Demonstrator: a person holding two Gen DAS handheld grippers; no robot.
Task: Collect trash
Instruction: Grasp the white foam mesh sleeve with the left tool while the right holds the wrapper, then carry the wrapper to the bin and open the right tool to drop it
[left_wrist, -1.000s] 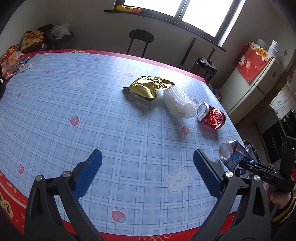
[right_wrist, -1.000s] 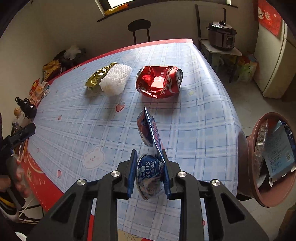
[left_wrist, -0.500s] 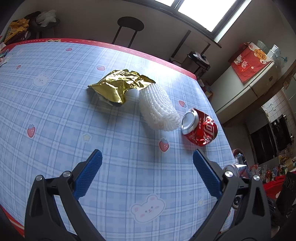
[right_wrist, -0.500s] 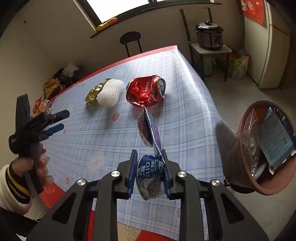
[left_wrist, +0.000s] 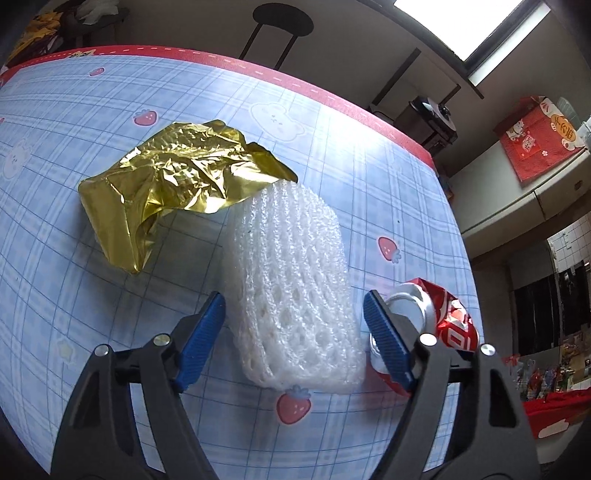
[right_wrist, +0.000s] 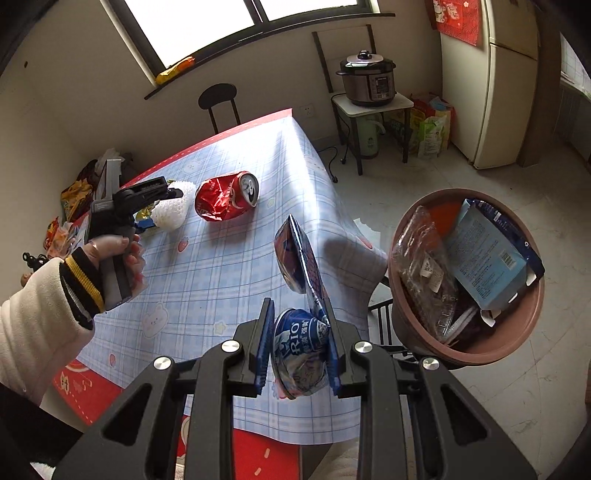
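A table covered by a blue plaid cloth with strawberry and bear prints and a red border (left_wrist: 332, 155) carries the loose trash, while a round brown plastic bin (right_wrist: 517, 332), already holding a clear wrapper and a pale blue carton, stands on the floor just beside the table's corner. On the cloth lie a crumpled gold foil bag (left_wrist: 173, 192), a white foam mesh fruit sleeve (left_wrist: 291, 291) whose far end touches the foil, and a crushed red soda can (left_wrist: 443, 325) just beside the sleeve's near end. The left gripper (left_wrist: 293, 339), jaws spread wide, straddles the near end of the sleeve with one blue pad on each side, not touching it. The right gripper (right_wrist: 297, 350) is clamped on a flattened blue-and-white RIO drink can (right_wrist: 299, 295), held above the table edge near the bin.
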